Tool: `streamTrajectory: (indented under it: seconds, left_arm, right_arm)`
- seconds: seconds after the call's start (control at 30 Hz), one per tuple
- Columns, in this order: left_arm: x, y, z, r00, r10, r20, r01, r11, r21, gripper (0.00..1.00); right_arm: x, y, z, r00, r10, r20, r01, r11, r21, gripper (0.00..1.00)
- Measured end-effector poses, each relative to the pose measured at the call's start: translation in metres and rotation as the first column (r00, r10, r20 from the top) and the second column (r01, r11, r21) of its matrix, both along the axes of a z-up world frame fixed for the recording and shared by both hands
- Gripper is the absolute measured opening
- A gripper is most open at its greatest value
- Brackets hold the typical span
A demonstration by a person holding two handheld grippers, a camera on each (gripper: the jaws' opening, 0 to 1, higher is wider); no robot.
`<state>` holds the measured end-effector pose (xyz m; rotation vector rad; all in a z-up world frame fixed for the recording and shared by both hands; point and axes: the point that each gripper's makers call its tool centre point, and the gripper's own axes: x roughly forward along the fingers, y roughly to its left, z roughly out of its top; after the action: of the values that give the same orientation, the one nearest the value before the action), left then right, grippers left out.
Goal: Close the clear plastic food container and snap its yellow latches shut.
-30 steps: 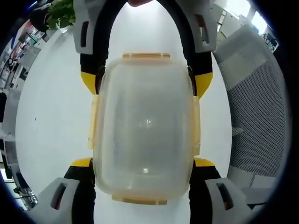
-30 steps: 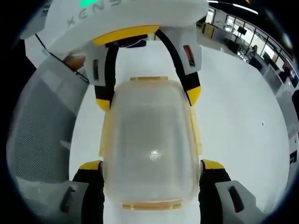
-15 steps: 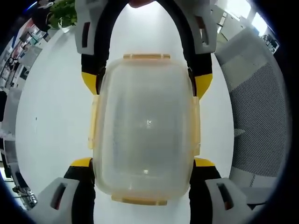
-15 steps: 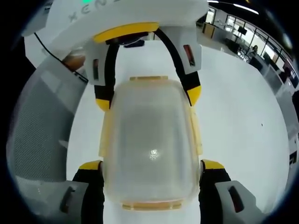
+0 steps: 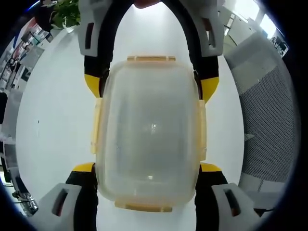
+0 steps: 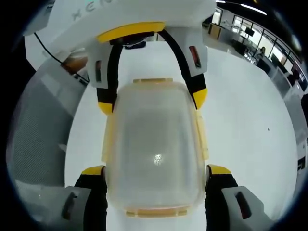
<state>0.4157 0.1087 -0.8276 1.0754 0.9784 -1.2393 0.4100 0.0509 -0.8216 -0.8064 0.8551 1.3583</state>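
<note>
The clear plastic food container (image 5: 150,134) sits on the white worktop (image 5: 53,120) with its lid on. My left tool (image 5: 147,168) and my right tool (image 6: 156,171) each squeeze its long sides from opposite ends. I think the yellow latches (image 5: 97,126) look pressed down, so next I should let go. The letters on the tool are too cut off to read.

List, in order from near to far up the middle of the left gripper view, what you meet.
Near yellow latch → clear container lid → far yellow latch → white table between the right tongs' arms.
</note>
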Motion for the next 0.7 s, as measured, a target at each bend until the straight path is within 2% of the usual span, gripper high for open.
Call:
streamTrajectory:
  seconds: [0.7]
  left_arm:
    - [0.013, -0.001, 0.0, 1.0, 0.006, -0.002, -0.006, 1.0, -0.002, 0.85]
  right_arm:
    - [0.013, -0.001, 0.0, 1.0, -0.003, 0.003, 0.003, 1.0, -0.004, 0.85]
